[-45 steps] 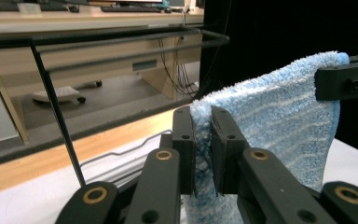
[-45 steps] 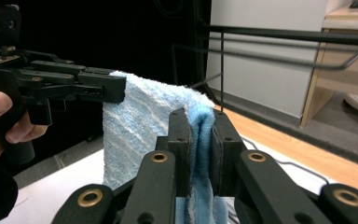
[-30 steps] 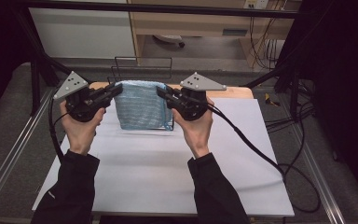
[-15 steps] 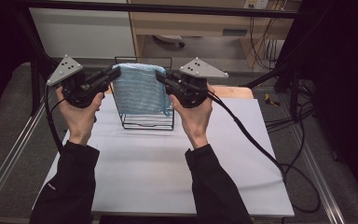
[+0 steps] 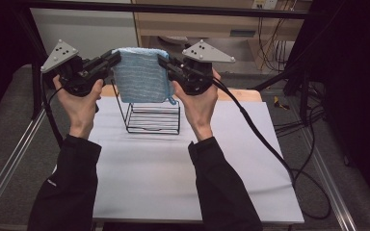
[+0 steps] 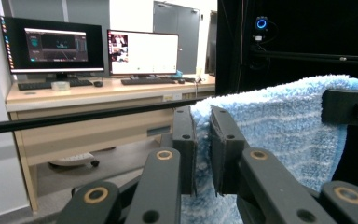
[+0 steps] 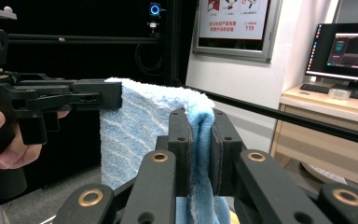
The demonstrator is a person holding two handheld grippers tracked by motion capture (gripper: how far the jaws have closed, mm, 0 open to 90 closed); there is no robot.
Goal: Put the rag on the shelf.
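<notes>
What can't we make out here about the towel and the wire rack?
- Towel lower edge: cut off by the bottom of the left gripper view, behind the jaws.
- Wire rack top: high view, hidden behind the hanging towel.
- Towel's far face: turned away in the high view.
- Monitor text: left gripper view, too small.

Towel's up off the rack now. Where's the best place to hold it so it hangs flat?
By its two top corners, one from each side, as now: the left gripper and right gripper each pinch the folded top edge of the towel, so it hangs flat and clear above the rack.
</notes>
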